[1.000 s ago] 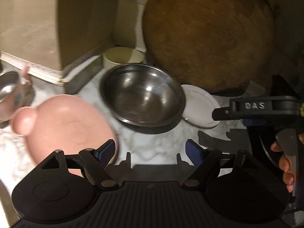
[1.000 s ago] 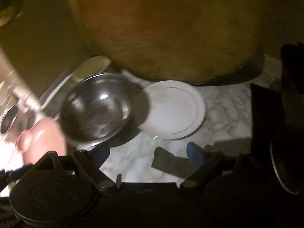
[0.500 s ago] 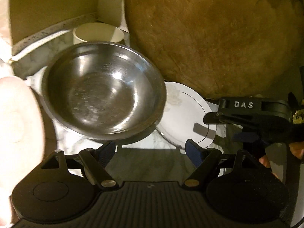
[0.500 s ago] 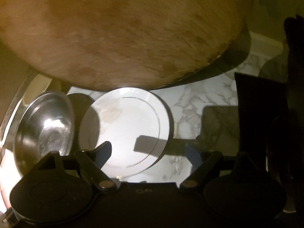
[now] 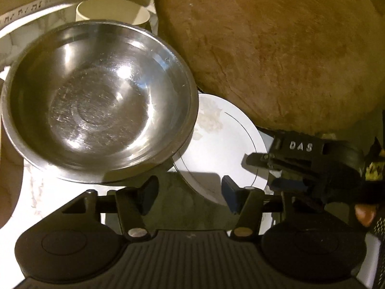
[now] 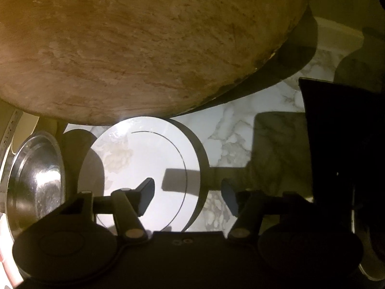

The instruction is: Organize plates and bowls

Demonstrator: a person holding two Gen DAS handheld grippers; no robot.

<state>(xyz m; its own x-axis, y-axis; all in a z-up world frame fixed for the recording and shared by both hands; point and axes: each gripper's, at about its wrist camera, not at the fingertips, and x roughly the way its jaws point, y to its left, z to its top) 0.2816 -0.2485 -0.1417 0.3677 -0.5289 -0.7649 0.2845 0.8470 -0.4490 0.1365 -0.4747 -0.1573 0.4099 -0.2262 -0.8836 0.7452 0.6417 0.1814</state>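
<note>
Steel bowl fills the left and centre of the left wrist view, empty and shiny, sitting on a white marble counter. Its right rim overlaps the left edge of a white plate that lies flat on the counter at centre right. Behind the bowl, at upper left, stands a cream cup. A large round wooden board leans upright across the upper right, its lower edge just behind the plate. At the bottom, the left gripper has just been closing its jaws, yet they stand apart with only shadowed counter and the plate's near edge between them, gripping nothing. At the far right, the right gripper reaches in over the plate's right rim, with a fingertip of the person's hand showing below it.

In the right wrist view, the steel bowl sits at the left edge, the white plate at centre, the wooden board across the top, and marble counter to the right. The right gripper has also just been closing its jaws; they straddle the plate's right edge without pressing on it
</note>
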